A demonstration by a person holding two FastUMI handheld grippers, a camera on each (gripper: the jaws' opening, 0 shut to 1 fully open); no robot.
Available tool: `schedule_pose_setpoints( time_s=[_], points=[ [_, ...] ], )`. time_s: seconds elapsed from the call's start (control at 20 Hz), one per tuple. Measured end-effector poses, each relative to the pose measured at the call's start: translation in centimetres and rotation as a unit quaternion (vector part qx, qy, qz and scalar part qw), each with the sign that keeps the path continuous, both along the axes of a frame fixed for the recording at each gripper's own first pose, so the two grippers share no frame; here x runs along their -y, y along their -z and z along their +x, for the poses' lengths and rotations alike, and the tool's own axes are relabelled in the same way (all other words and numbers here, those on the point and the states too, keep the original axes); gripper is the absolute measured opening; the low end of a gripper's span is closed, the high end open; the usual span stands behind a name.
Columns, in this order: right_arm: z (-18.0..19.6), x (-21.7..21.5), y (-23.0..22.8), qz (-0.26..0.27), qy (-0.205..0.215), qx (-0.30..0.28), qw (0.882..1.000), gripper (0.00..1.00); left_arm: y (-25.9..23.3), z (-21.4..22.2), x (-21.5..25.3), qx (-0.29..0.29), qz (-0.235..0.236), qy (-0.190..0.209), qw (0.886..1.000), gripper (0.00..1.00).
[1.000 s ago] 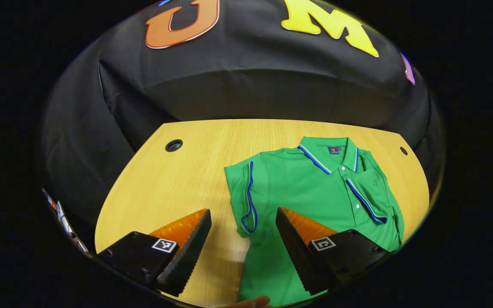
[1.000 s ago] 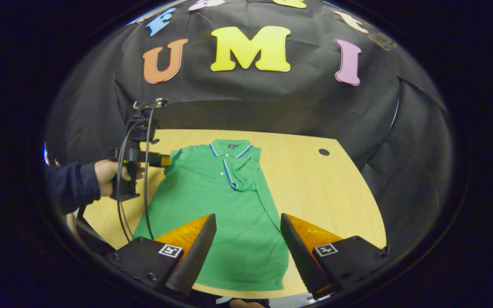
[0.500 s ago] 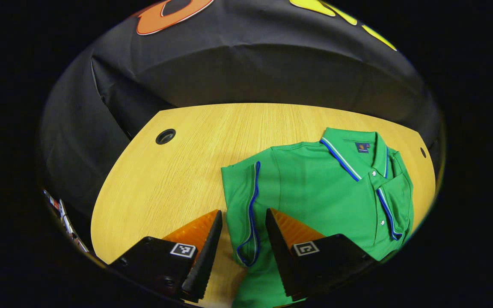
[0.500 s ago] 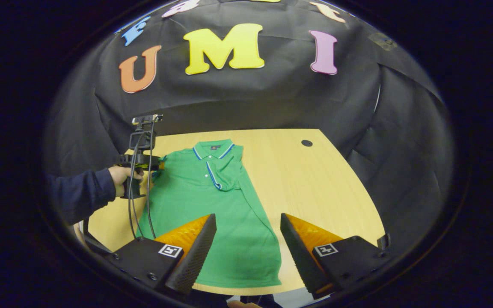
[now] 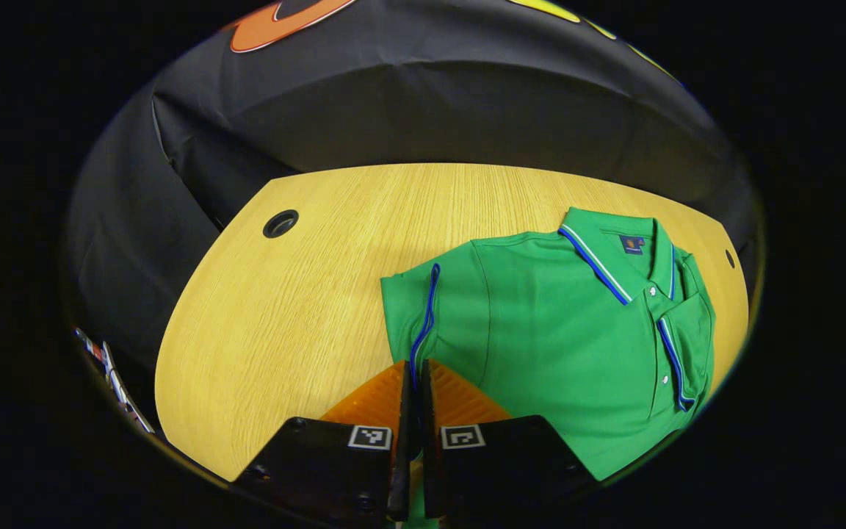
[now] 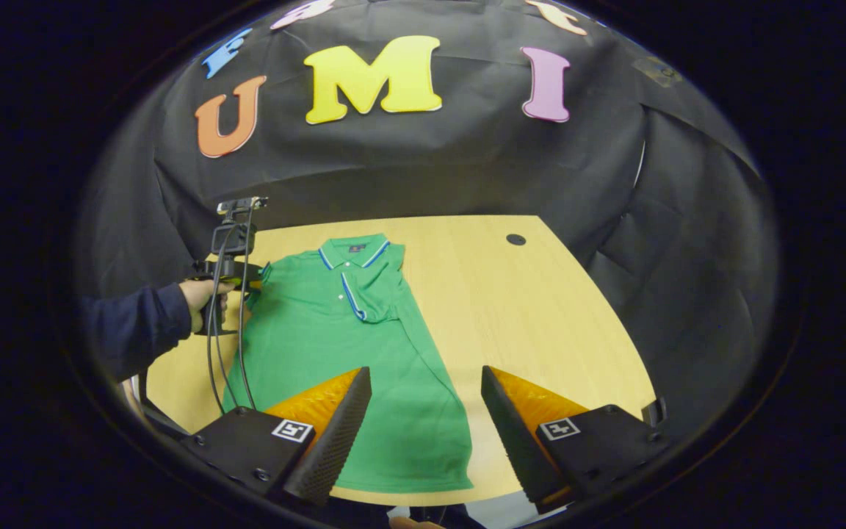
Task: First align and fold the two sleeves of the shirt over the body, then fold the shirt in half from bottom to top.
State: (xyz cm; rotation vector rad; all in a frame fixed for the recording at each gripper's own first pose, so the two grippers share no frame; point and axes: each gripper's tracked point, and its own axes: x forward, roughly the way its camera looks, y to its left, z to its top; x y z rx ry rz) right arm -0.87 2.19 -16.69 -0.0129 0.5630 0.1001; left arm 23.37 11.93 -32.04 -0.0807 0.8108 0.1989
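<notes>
A green polo shirt [image 5: 562,330] with blue trim lies face up on the wooden table [image 5: 298,308]. In the left gripper view my left gripper [image 5: 416,371] is shut on the blue-trimmed cuff of the shirt's left sleeve [image 5: 423,316], which lies out at the shirt's side. The other sleeve [image 6: 375,297] is folded over the chest. In the right gripper view the shirt [image 6: 349,367] stretches toward me and my right gripper [image 6: 427,397] hangs open above its hem area. The left gripper [image 6: 243,279] appears there too, held by a hand at the shirt's far left shoulder.
The table has a round cable hole [image 5: 280,222] at the back left and another [image 6: 515,239] at the back right. A dark sleeve [image 6: 136,327] and hand reach in from the left with cables hanging. Bare wood lies right of the shirt [image 6: 540,316].
My left gripper moved down onto the left sleeve and went from open to shut on its cuff. The right gripper drew back slightly and stayed open.
</notes>
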Motion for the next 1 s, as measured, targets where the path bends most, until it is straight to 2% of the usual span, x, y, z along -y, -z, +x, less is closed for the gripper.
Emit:
schedule_pose_setpoints(
  time_s=[0.2, 0.25, 0.45, 0.5, 0.6, 0.7, 1.0],
  points=[
    [-0.2, 0.3, -0.3, 0.002, 0.002, 0.004, 1.000, 0.93, -0.6, -0.3, -0.5, -0.003, 0.011, 0.009, 1.000, 0.06],
    [-0.3, 0.5, -0.3, 0.004, 0.005, 0.006, 1.000, 0.95, -1.1, -0.4, -0.4, 0.000, 0.013, 0.010, 1.000, 0.06],
    [-0.2, 0.7, -0.2, 0.018, 0.016, 0.005, 1.000, 0.93, -3.2, -1.0, 0.5, 0.009, 0.021, 0.019, 1.000, 0.06],
    [-0.2, 0.8, -0.2, 0.020, 0.017, 0.004, 1.000, 0.95, -3.7, -1.2, 1.0, 0.011, 0.023, 0.022, 0.999, 0.06],
    [-0.4, 0.6, 0.0, 0.022, 0.015, 0.004, 1.000, 0.93, -4.6, -1.2, 2.6, 0.021, 0.023, 0.037, 0.999, 0.06],
    [-0.6, 0.6, 0.4, 0.019, 0.013, 0.001, 1.000, 0.95, -5.3, -1.1, 3.9, 0.030, 0.039, 0.058, 0.997, 0.06],
    [-1.5, 1.6, 1.0, 0.012, 0.022, -0.003, 1.000, 0.93, -5.7, -1.3, 10.6, 0.042, 0.077, 0.142, 0.986, 0.06]
  ],
)
